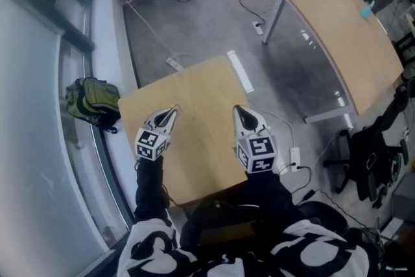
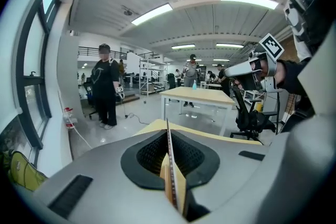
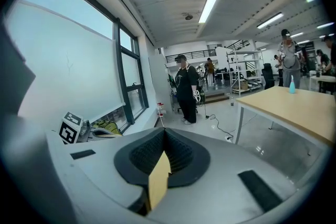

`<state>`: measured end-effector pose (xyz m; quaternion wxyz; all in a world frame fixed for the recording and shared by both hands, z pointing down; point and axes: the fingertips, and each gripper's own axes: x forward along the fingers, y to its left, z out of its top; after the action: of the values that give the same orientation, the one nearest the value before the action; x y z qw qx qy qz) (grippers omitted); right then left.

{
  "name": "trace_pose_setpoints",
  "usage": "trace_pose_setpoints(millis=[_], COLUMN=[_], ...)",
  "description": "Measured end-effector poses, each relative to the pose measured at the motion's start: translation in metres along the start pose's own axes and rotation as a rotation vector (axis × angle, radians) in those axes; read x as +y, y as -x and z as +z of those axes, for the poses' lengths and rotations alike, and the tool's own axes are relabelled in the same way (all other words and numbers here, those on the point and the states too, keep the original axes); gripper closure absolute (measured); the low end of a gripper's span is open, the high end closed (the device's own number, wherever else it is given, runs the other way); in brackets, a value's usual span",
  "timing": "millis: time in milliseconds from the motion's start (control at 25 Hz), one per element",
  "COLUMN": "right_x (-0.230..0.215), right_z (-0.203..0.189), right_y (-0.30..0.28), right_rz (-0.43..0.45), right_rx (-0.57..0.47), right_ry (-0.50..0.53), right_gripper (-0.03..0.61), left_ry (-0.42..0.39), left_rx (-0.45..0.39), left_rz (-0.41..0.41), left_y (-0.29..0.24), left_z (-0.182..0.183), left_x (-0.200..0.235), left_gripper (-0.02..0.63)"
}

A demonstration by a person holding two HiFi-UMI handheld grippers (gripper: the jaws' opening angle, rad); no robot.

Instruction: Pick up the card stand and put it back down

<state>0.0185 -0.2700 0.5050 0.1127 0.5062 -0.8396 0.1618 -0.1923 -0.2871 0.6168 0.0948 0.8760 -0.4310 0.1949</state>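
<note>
**No card stand in sight, both grippers closed**

The card stand could not be found in any view. In the head view the bench [image 1: 201, 97] showed only bare wood ahead of and between the two grippers. If the stand was on it, it sat under a gripper or a sleeve, or beyond the frame; which of these, I cannot tell.

The left gripper [image 1: 174, 109] hung over the bench's left part. Its fingers [image 2: 149, 153] were pressed together along one thin seam, with nothing between them. The right gripper [image 1: 236, 109] hung over the right part, its fingers [image 3: 184, 157] likewise closed and empty. The two were side by side and well apart, both pointing away from the person and somewhat down toward the bench's far edge.

With the stand unseen, the relation the pick-up turns on could not be read: which way it lay from the fingers, how its long axis ran, or which hand was nearer. In my judgement no grasp had begun. Whichever hand took the job would first have to open its fingers, since closed tips could only push a light stand over.

A bag [image 1: 93, 100] lay on the floor by the window, left of the bench. A second table [image 1: 343, 29] stood well off to the right. A person [image 2: 105, 89] stood far across the room.
</note>
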Motion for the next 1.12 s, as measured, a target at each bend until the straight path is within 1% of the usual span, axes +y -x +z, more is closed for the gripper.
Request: trace_pose_setpoints(millis=[80,200,440,600,720,880,1040,1120], right_x=[-0.008,-0.016,-0.028,-0.029,-0.035,-0.046,-0.056,-0.057], right_z=[-0.003,-0.005,0.003,-0.001,-0.006,-0.012,-0.014,-0.016], right_y=[-0.003,-0.005,-0.008,-0.012,-0.012,-0.011,-0.008,-0.009], right_rz=[-0.012,-0.02,0.008,0.022,0.009,-0.002,-0.026,-0.017], right_rx=[0.01,0.006,-0.071,-0.072,-0.053,-0.042,-0.027,-0.026], right_ry=[-0.012,-0.023,-0.011,-0.007,-0.015,-0.023,-0.029,-0.028], right_gripper=[0.558,0.558,0.558,0.558,0.558,0.558,0.558,0.558], left_ry=[-0.002,-0.011,-0.061,-0.064,-0.061,-0.036,-0.012,-0.006], left_rx=[-0.005,-0.013,-0.026,-0.035,-0.032,-0.026,-0.021,-0.009], left_rz=[-0.044,-0.135,-0.297,-0.379,-0.435,-0.511,-0.547,-0.556], left_y=[-0.016,-0.041,-0.096,-0.125,-0.145,-0.166,-0.178,-0.183], left_z=[0.005,0.011,0.027,0.032,0.032,0.029,0.024,0.019], left_x=[-0.003,-0.017,-0.052,-0.07,-0.086,-0.108,-0.122,-0.125], left_gripper=[0.592,0.593,0.593,0.593,0.594,0.594,0.593,0.593])
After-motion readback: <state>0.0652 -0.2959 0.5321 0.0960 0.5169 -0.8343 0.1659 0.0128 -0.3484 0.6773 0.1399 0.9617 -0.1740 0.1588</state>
